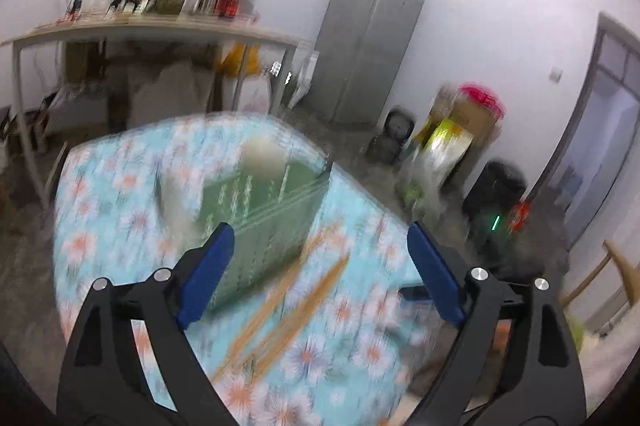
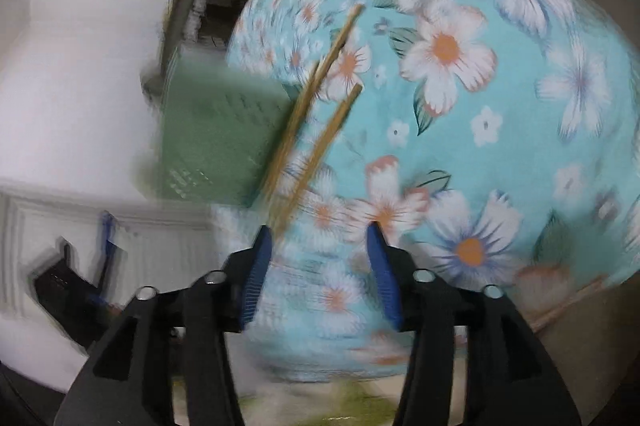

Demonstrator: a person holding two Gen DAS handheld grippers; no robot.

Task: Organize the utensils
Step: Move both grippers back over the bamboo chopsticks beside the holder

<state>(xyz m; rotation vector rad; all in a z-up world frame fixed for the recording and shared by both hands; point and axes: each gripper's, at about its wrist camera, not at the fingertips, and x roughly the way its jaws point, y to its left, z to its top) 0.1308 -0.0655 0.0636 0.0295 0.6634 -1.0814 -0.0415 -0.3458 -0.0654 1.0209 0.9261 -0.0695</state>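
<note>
Both views are blurred by motion. A green slotted utensil basket [image 1: 260, 210] stands on a table with a blue floral cloth [image 1: 120, 226]. Wooden chopsticks [image 1: 288, 302] lie on the cloth beside the basket. My left gripper [image 1: 320, 258] is open and empty, above the basket and chopsticks. In the right wrist view the basket [image 2: 216, 138] is at left and the chopsticks [image 2: 316, 106] lie just ahead of my right gripper [image 2: 320, 238], which is open and empty over the cloth [image 2: 480, 106].
A white table with bottles and boxes [image 1: 160, 26] stands behind, with a grey fridge [image 1: 368, 38] to its right. Bags, boxes and a dark bin [image 1: 496, 194] sit on the floor at right. A wooden chair [image 1: 612, 278] is at far right.
</note>
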